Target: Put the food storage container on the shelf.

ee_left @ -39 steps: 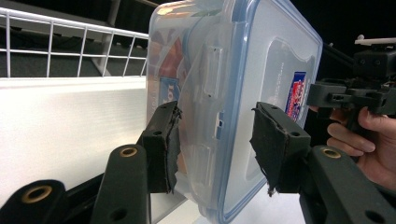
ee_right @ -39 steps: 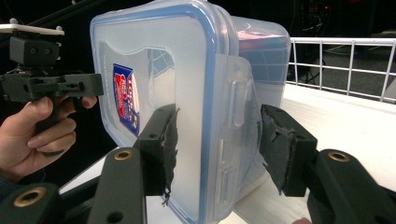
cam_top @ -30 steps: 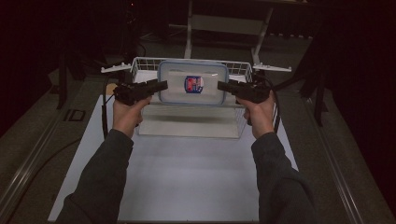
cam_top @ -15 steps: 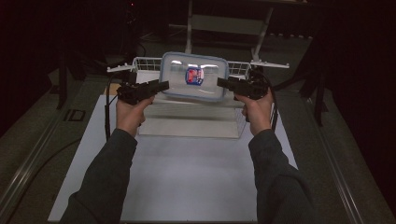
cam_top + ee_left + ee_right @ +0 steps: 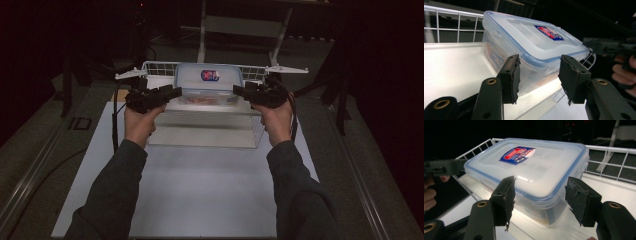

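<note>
Container (image 5: 208, 81) lowered onto rack (image 5: 155, 66); both grippers' fingers (image 5: 510, 78) apart, off it.

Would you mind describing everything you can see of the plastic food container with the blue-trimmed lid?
The container is a rectangular box of translucent, frosted-looking plastic, its lid edged in blue with side clips and a red and blue label on top. The lid is on. Something reddish shows faintly through the walls. It sits flat on the white shelf of a wire rack, near the front edge. The left gripper and right gripper are open at its two ends, neither clearly touching it.
</note>
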{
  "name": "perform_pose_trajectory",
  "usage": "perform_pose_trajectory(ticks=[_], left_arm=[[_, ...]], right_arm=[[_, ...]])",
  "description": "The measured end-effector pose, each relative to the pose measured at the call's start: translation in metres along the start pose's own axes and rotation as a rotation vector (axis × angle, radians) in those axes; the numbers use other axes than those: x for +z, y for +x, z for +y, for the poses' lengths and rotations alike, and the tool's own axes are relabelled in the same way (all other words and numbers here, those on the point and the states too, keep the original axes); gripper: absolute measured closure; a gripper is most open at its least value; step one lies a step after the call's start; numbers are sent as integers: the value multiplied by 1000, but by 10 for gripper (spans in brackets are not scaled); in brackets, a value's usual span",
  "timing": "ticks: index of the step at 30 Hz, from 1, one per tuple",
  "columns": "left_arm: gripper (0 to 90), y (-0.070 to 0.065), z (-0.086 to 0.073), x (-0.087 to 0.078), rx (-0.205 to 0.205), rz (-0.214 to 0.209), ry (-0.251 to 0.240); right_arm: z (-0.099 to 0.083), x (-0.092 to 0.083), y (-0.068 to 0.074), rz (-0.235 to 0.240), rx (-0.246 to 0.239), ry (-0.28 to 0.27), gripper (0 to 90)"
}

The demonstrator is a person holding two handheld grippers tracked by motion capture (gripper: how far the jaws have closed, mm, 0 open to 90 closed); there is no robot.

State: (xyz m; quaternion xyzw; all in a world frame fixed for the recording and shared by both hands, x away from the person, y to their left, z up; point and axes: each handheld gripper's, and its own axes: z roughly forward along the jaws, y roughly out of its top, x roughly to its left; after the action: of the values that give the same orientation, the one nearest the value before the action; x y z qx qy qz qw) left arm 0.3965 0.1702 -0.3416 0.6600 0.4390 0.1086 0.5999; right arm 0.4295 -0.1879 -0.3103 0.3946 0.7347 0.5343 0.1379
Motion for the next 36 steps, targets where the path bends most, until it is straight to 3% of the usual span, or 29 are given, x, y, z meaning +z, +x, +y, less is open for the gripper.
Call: perform_pose_trajectory(ticks=[5,8,9,10,13,18,21,27,29,31,35,36], left_arm=[[515,-7,1,-8,57,7,-9],[512,-14,2,-17,119,35,0],[510,-14,2,-17,119,35,0],[503,-19,1,-22,160,56,14],[489,-27,-2,-29,218,86,28],[473,-39,-16,-46,295,127,20],[464,-45,-28,-55,340,149,29],[455,-49,-53,-78,359,150,30],[455,-49,-57,-82,360,151,32],[455,-49,-71,-93,355,150,26],[451,-50,-85,-102,371,170,34],[451,-50,-96,-107,368,167,33]], right_arm=[[0,-11,7,5,-60,0,414],[-2,-18,12,4,-106,20,414],[-2,-18,12,4,-106,20,414],[-5,-23,16,5,-145,40,413],[-10,-30,22,8,-197,69,404],[-28,-42,37,4,-291,105,395],[-42,-51,44,22,-312,99,389],[-73,-79,56,4,-379,55,380],[-79,-83,56,3,-381,50,379],[-98,-95,55,-2,-383,36,379],[-125,-107,46,-9,-320,15,379],[-131,-110,43,-12,-301,10,379]])
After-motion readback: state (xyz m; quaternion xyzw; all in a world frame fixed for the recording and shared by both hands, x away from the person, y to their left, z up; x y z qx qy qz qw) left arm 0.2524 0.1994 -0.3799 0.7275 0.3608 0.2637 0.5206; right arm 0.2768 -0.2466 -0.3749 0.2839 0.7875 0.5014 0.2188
